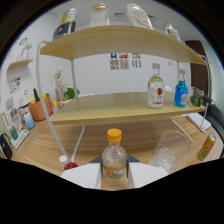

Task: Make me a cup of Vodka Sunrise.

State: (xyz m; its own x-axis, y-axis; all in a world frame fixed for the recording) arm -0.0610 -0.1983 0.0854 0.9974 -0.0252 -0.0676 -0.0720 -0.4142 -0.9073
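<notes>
A small clear bottle with an orange cap (114, 152) stands upright between my gripper's (114, 172) two pale fingers (84, 175), which press against its sides low down. Its base is hidden behind them. An empty clear glass cup (170, 149) stands on the wooden table just ahead and to the right of the fingers. On the lower shelf beyond are a clear bottle with a red-and-white label (156, 90) and a blue bottle (181, 93).
A two-level wooden shelf (110, 111) on white posts spans the back, with several bottles on its top board (100, 14). A yellow can (206, 146) stands right of the cup. A small red object (70, 165) lies by the left finger. An orange pot (37, 108) sits far left.
</notes>
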